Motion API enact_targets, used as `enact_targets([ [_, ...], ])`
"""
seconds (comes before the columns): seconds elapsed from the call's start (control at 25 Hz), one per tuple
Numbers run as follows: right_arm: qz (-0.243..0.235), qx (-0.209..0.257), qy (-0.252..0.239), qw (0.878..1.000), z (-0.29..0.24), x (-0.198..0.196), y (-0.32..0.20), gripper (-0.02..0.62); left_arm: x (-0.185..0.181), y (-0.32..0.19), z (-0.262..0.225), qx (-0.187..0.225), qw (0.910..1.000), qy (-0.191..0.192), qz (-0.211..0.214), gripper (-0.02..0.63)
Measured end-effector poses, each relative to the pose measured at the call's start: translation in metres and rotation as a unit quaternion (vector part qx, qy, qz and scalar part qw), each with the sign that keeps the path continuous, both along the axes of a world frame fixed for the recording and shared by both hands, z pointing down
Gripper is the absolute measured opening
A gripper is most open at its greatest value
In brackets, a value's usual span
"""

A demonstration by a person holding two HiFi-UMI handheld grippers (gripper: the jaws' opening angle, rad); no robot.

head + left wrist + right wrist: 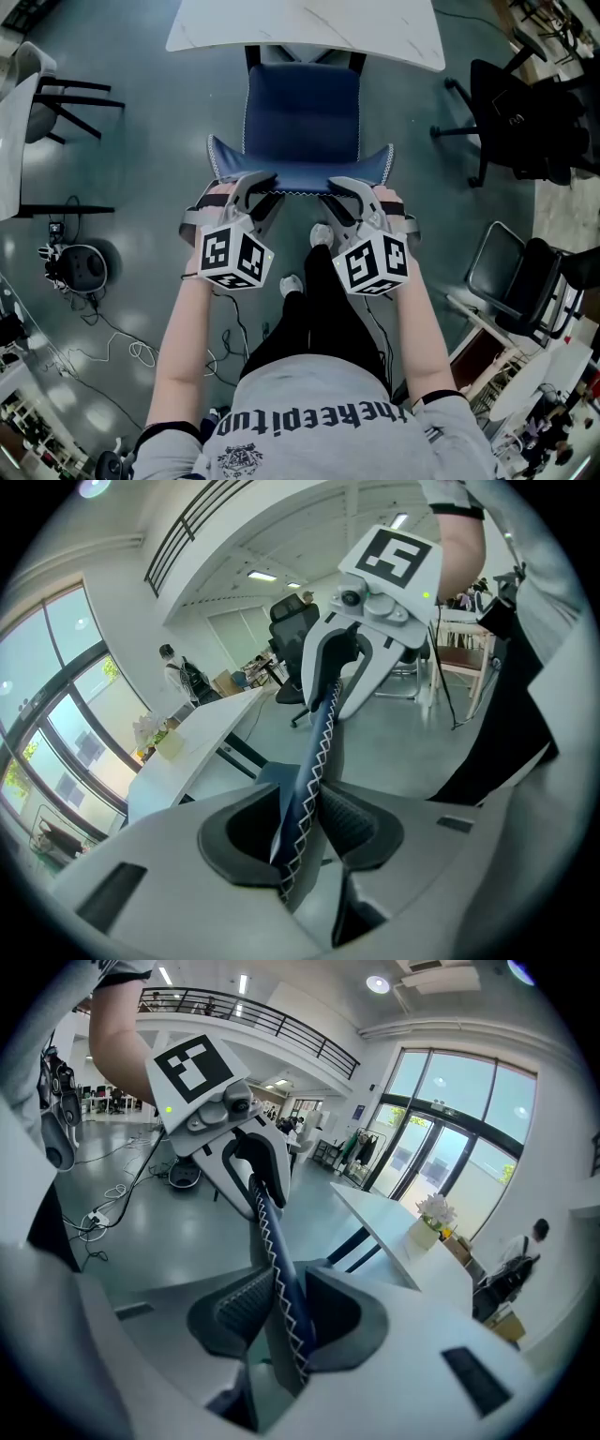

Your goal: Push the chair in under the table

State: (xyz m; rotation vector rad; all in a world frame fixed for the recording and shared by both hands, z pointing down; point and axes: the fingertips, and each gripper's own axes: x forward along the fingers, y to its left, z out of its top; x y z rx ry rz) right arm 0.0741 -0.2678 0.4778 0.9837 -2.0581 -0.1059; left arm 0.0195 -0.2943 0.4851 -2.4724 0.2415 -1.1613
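Hold on the chair comes from both sides at once: the left gripper (261, 190) and the right gripper (339, 192) each pinch the stitched top edge of the blue backrest (300, 173), one toward either corner (a matched pair of holds, so a shove should run straight rather than swivel the chair). In the left gripper view the padded jaws are closed onto that zigzag-stitched edge, and the right gripper view shows the same, with the edge sandwiched between the pads.

The chair (302, 112) faces the white marble-look table (375, 37). The far end of its seat lies just under the tabletop's near edge, while most of the seat is out in the open. The person stands directly behind it, arms extended and grippers sloping down onto the backrest, which suits pushing forward. I judge most of the push remains to be done. A black office chair (525, 122) stands well apart to the right, out of the way.
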Motion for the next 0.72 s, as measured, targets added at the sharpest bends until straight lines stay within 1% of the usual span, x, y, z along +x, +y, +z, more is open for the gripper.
enact_targets([
  [0.28,-0.007,-0.002,0.002,1.0,0.002,0.011,-0.019,0.115,0.01,-0.018,0.002,-0.003,1.0,0.0,-0.006,0.134],
  [0.72,-0.012,-0.006,0.002,1.0,0.001,0.022,-0.035,0.115,0.022,-0.033,0.001,-0.004,1.0,0.001,-0.005,0.133],
])
